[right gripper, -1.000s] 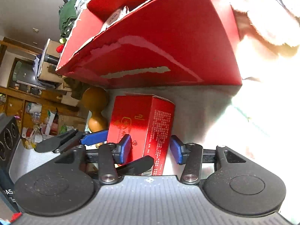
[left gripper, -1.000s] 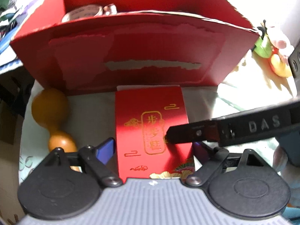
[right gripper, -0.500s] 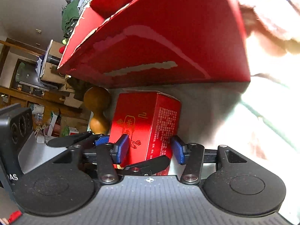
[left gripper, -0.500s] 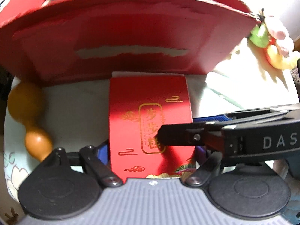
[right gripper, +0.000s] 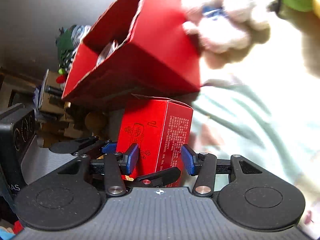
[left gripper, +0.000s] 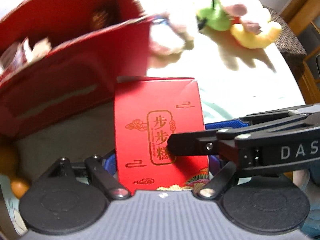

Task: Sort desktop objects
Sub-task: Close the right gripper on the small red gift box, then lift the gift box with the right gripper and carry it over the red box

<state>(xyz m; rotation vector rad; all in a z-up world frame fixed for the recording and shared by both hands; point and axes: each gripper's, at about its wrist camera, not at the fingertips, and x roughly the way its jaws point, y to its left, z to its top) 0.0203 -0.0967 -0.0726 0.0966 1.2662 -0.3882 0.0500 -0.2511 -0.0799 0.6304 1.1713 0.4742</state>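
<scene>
1. Small red carton (left gripper: 158,124) stands on end between both grippers, just near of the large open red box (left gripper: 66,76).
2. Left gripper (left gripper: 162,160): jaws clamp the carton's two sides.
3. Right gripper (right gripper: 160,158): jaws grip the carton's front and back faces.
4. Plush toys (left gripper: 240,24) lie far right on the table (left gripper: 250,92).

Small red carton (left gripper: 158,124) with gold characters stands between the left gripper (left gripper: 160,160) fingers; the right gripper (left gripper: 250,140) reaches across it. Behind: large red box (left gripper: 76,64), plush toys (left gripper: 236,20) on the desk (left gripper: 250,84).
</scene>
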